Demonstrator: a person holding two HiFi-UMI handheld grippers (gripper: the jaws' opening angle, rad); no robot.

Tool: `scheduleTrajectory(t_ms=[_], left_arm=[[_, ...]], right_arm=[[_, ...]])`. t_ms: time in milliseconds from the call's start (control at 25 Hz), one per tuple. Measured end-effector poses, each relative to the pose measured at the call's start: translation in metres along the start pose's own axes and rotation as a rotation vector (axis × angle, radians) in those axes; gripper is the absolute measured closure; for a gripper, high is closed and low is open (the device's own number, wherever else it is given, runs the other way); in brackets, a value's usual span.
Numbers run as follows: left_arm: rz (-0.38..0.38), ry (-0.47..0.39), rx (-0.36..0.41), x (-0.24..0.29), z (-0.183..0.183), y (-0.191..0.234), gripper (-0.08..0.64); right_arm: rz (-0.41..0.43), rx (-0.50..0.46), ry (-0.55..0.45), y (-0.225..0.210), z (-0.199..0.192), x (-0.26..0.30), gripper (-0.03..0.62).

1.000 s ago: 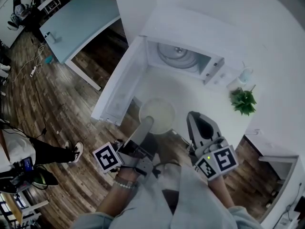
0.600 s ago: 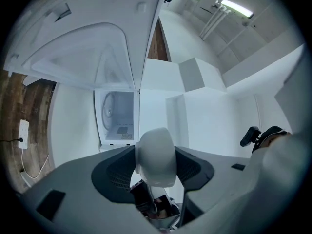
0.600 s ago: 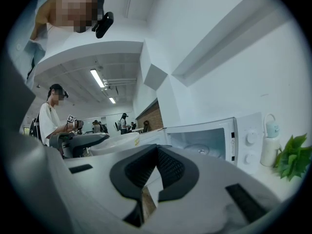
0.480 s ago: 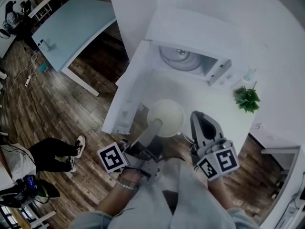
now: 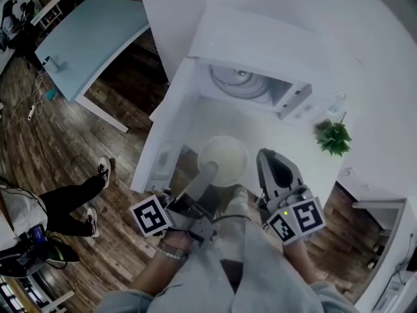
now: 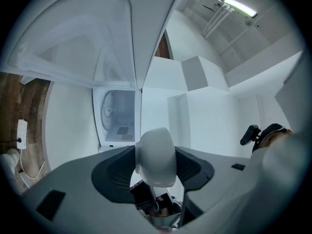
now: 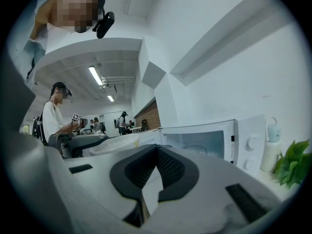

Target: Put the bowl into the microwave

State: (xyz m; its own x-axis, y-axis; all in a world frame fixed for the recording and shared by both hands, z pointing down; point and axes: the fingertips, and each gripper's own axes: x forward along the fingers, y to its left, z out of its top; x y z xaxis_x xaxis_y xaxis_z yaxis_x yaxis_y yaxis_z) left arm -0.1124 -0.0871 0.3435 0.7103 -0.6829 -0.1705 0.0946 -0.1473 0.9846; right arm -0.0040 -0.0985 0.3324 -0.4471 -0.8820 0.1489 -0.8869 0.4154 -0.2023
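The left gripper [image 5: 207, 169] had the bowl [image 5: 225, 158] by its near rim. In the left gripper view the 2 dark pads were pinched onto a rounded white piece of it, 1 pad on each side. The bowl was pale and round with its mouth up. It sat over the front edge of the white counter [image 5: 287, 135], just in front of the microwave [image 5: 287, 93] and not in the cavity. Whether its base touched the counter could not be told from the head view. The microwave stood wide open, its door [image 5: 166, 126] swung out to the left of that view, and the glass turntable [image 5: 238, 80] was bare inside. Over on the other side, the right gripper [image 5: 266, 156] hung beside the bowl, apart from it, with its jaws pressed together on nothing. Its own view looked past the meeting pads at the microwave's front, with the 2 control knobs [image 7: 251, 143] to the right of the cavity. Beyond the knobs stood a small bottle [image 5: 336, 103], and near it a green plant [image 5: 333, 137], both on the counter. Off to the left of the head view, a light blue table [image 5: 91, 31] stood on the wooden floor [image 5: 78, 135], and a person's legs [image 5: 71, 204] in dark trousers showed at the lower left.
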Motion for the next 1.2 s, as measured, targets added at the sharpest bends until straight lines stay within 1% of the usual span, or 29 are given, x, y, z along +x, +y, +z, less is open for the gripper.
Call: scheduleTrajectory(t_ms=[280, 640, 960, 1200], left_arm=[[-0.003, -0.038, -0.01, 0.022, 0.002, 0.003, 0.331], [0.008, -0.07, 0.004, 0.047, 0.005, 0.005, 0.331], [0.028, -0.082, 0.009, 0.062, 0.01, 0.014, 0.331], [0.041, -0.085, 0.007, 0.074, 0.013, 0.021, 0.331]], right_arm=[[0.046, -0.022, 0.008, -0.014, 0.014, 0.016, 0.591], [0.083, -0.011, 0.039, -0.035, 0.012, 0.024, 0.591], [0.093, 0.002, 0.042, -0.048, 0.01, 0.031, 0.591], [0.078, 0.027, 0.06, -0.064, 0.004, 0.032, 0.591]])
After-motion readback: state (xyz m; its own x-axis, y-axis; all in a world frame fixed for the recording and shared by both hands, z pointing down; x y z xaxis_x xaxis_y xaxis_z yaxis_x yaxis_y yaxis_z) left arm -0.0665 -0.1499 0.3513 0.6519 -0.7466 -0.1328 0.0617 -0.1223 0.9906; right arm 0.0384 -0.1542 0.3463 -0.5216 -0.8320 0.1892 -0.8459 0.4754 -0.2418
